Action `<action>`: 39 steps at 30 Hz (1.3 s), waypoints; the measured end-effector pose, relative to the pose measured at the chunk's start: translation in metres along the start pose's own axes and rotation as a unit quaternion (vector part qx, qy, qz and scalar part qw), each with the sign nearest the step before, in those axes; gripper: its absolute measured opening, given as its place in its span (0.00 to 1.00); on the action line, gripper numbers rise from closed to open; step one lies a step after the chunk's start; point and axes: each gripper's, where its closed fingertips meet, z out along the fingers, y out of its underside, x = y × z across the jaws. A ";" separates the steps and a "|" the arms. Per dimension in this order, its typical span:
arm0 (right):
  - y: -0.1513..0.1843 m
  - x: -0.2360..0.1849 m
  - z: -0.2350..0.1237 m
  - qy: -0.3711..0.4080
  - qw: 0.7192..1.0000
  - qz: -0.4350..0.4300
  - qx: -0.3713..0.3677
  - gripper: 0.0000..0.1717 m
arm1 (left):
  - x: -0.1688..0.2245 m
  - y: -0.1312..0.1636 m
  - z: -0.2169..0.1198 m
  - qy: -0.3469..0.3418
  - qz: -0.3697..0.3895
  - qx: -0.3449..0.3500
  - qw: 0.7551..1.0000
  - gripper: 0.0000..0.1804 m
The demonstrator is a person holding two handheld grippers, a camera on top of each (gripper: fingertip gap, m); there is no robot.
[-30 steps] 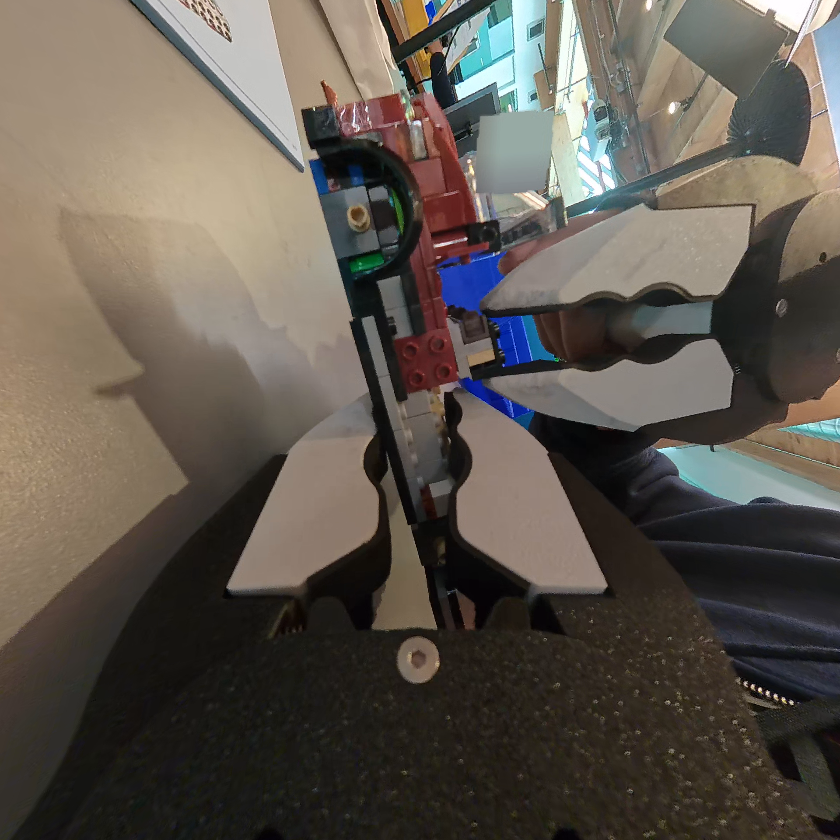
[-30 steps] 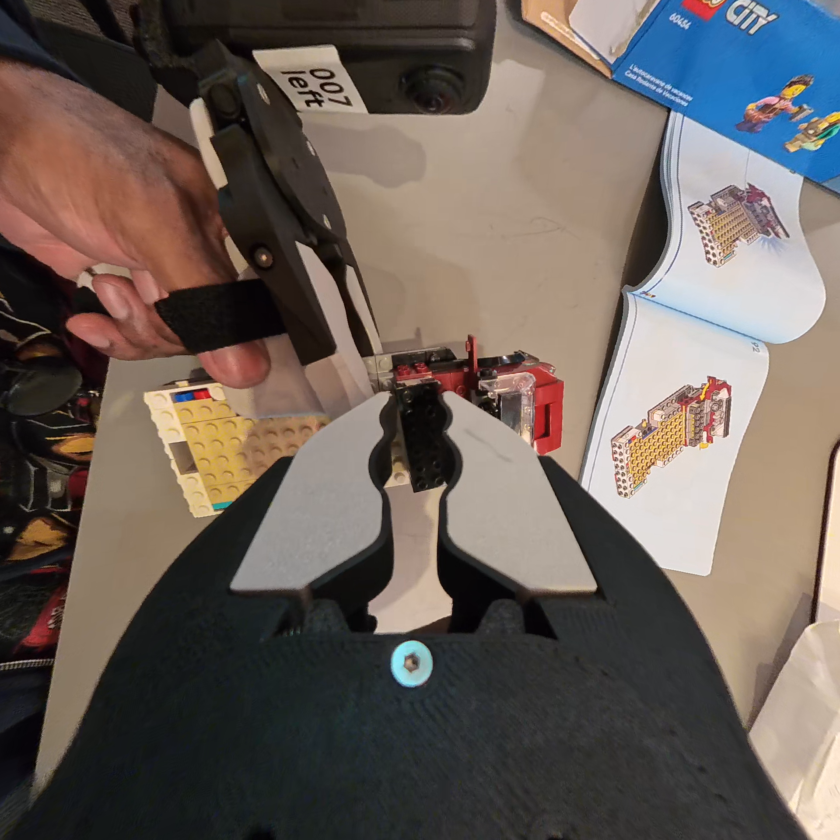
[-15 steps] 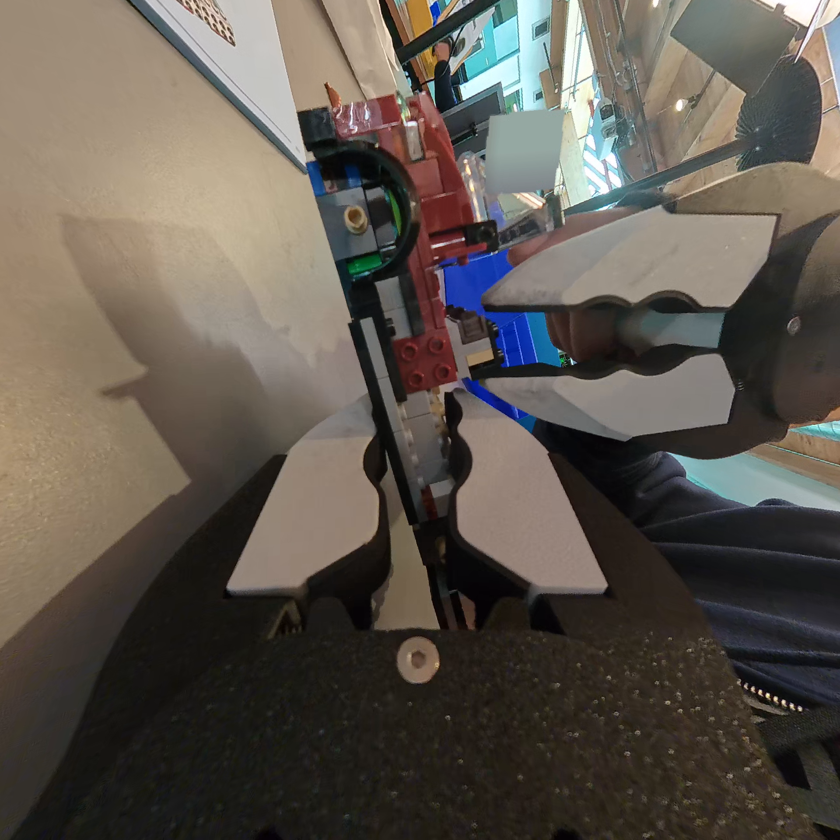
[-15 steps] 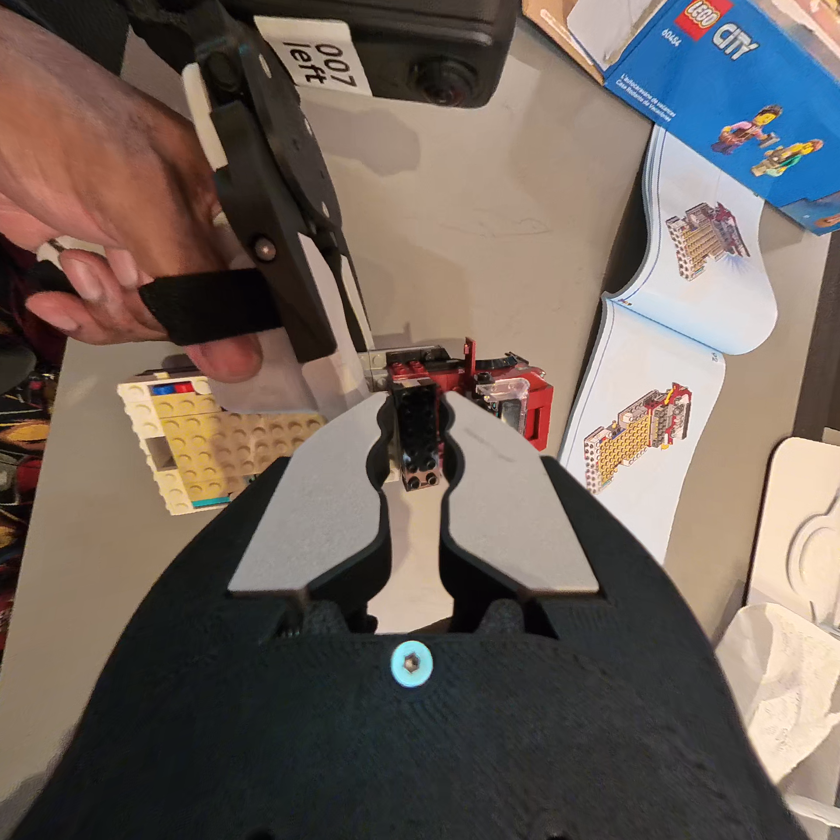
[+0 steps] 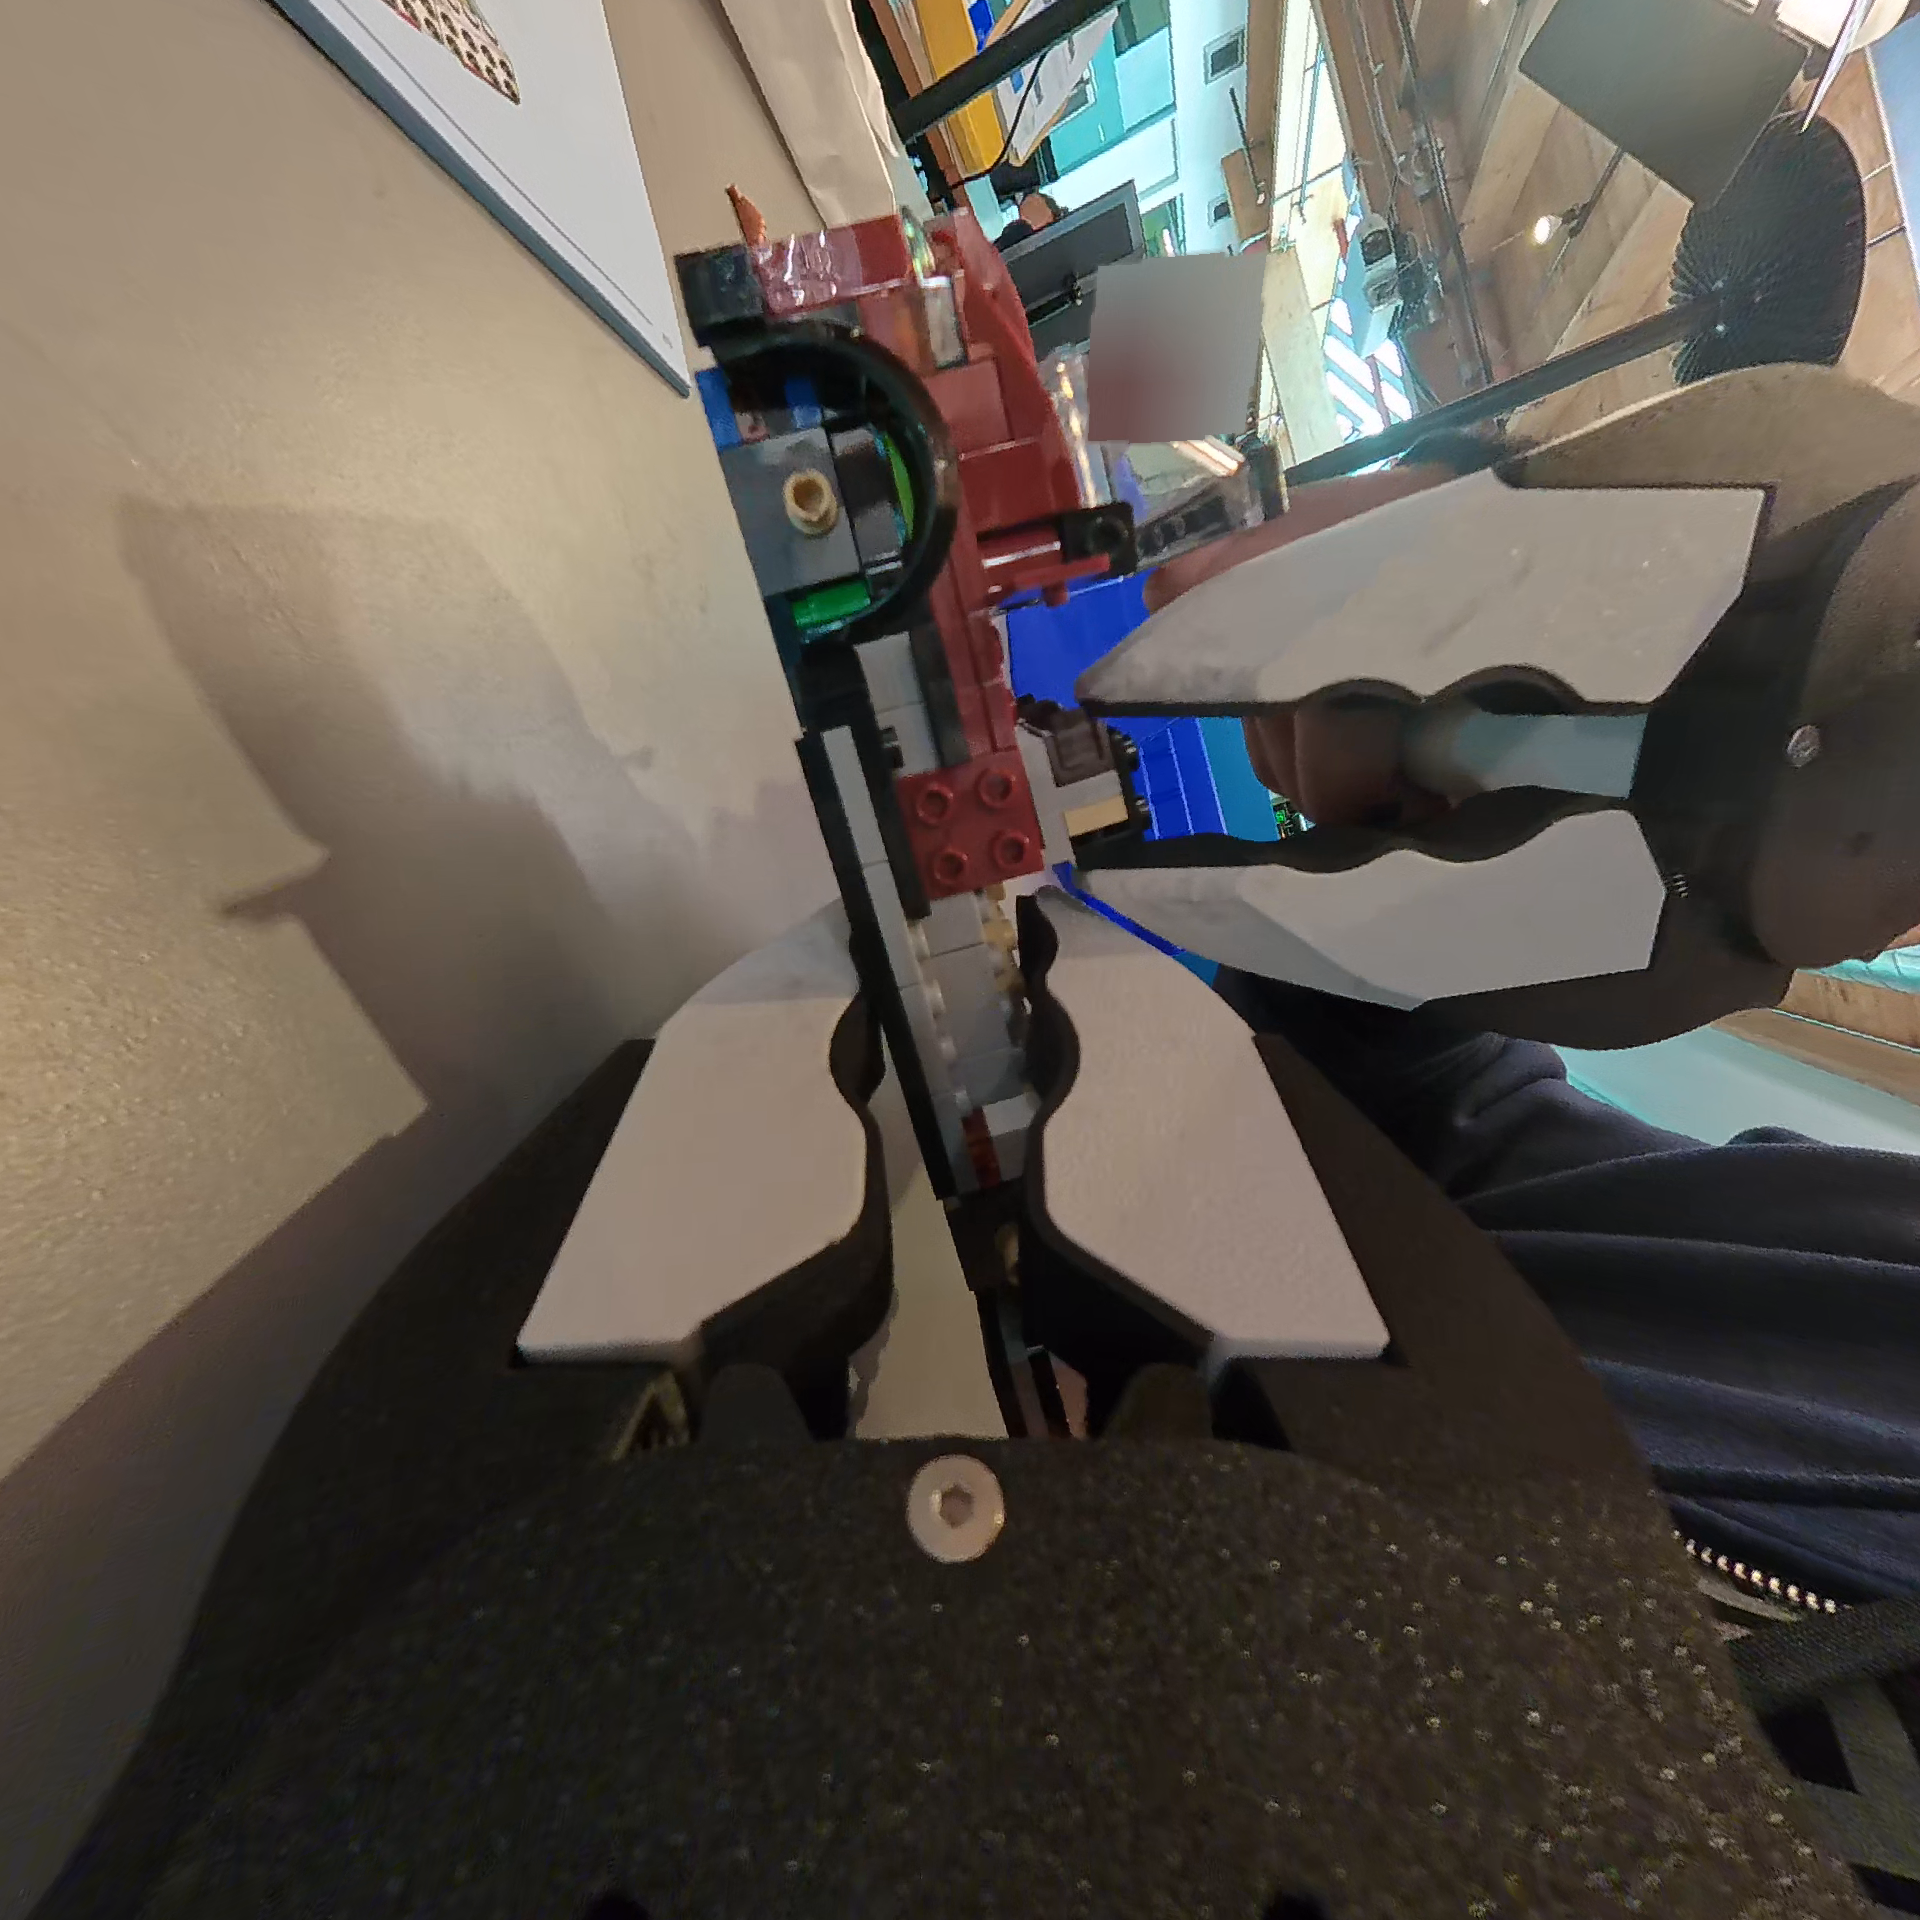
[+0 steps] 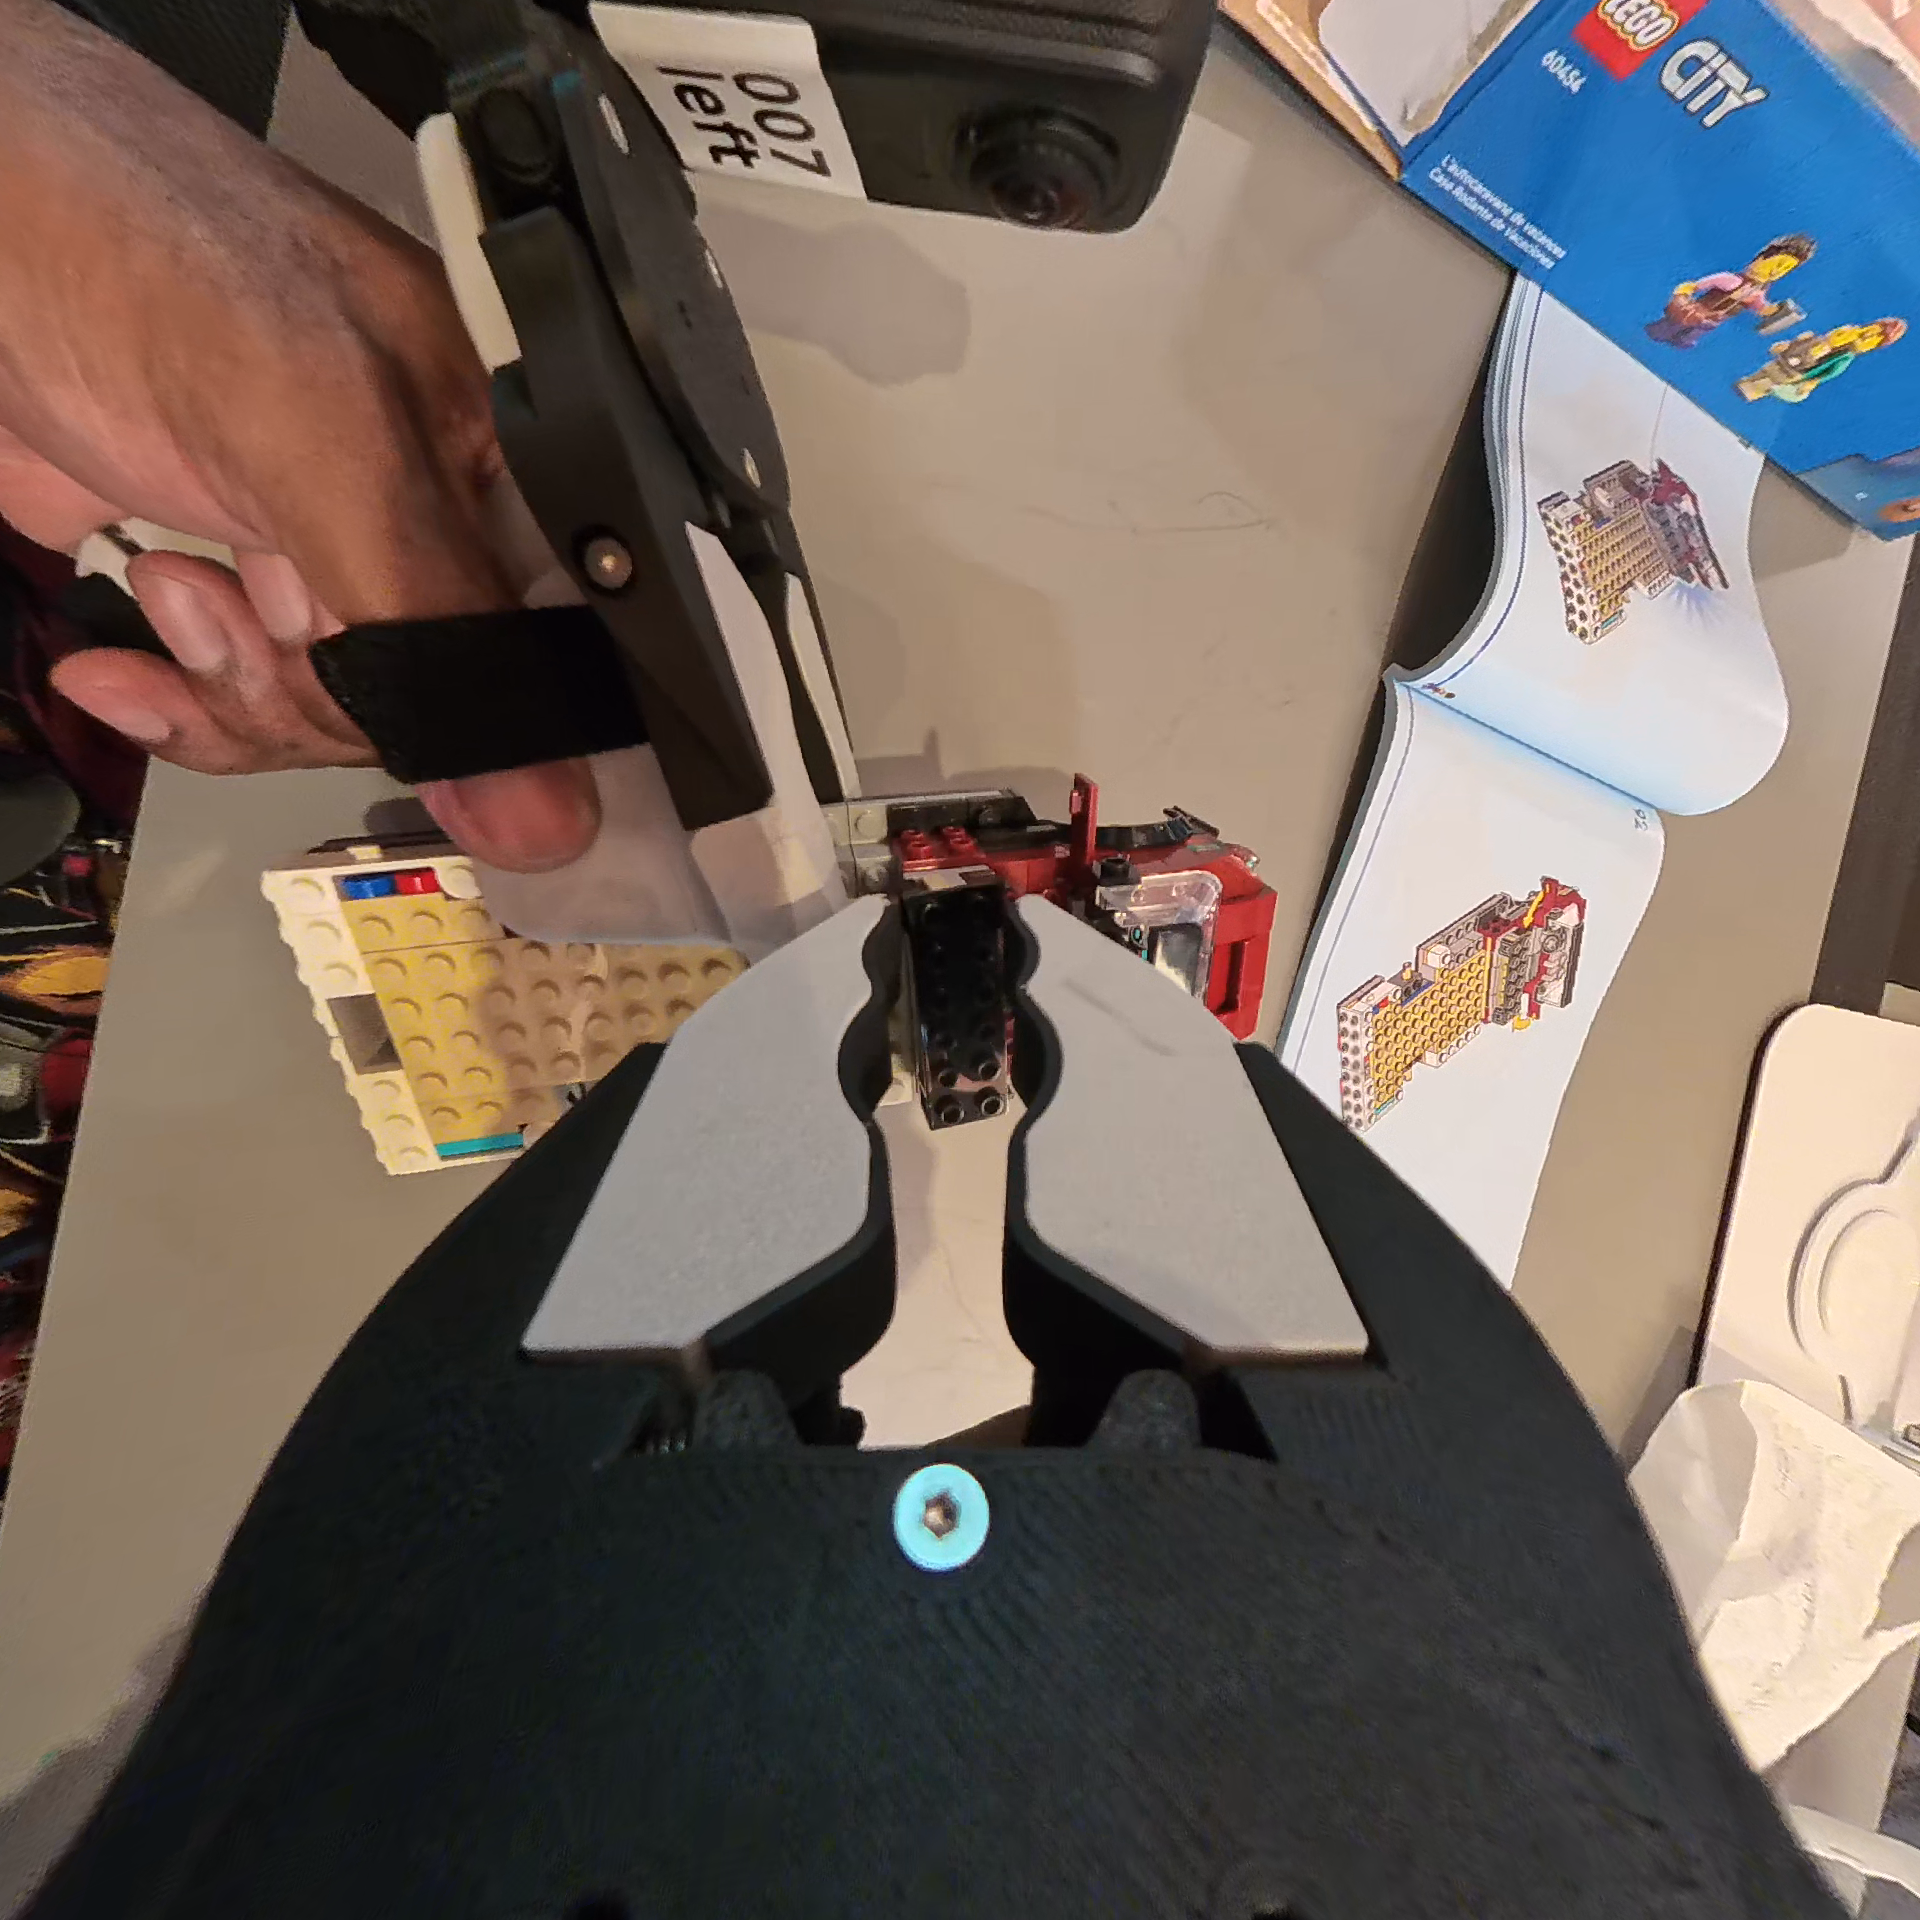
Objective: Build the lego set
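Right wrist view shows the right gripper [image 6: 951, 1013] clamped on a small black studded brick assembly [image 6: 961, 1023], pressed against the dark-red and grey brick vehicle [image 6: 1081, 862]; the left gripper [image 5: 951, 1023] pinches that vehicle's grey plate end. Beside it on the grey table [image 6: 1143, 468], a yellow and white brick wall section [image 6: 457, 1018] lies apart, unjoined.

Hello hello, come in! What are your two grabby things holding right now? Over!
Left hand-held gripper clamped on grey end of dark red toy-brick truck. Right hand-held gripper clamped on black studded brick block at the truck. Yellow-and-white brick wall lies alongside.
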 end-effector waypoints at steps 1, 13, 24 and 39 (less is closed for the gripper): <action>0.000 0.000 0.000 -0.003 1.000 0.002 0.001 0.10 | 0.000 0.000 0.000 0.000 0.001 -0.001 1.000 0.13; 0.000 -0.001 -0.003 -0.007 1.000 0.008 0.023 0.09 | 0.003 0.002 0.001 0.003 0.012 -0.005 1.000 0.13; 0.001 -0.001 -0.001 -0.008 0.999 0.011 0.034 0.09 | 0.002 0.004 0.001 -0.001 0.010 -0.010 1.000 0.13; 0.002 -0.001 0.001 0.012 0.999 0.020 0.033 0.10 | 0.000 0.005 0.002 -0.010 0.007 -0.014 1.000 0.13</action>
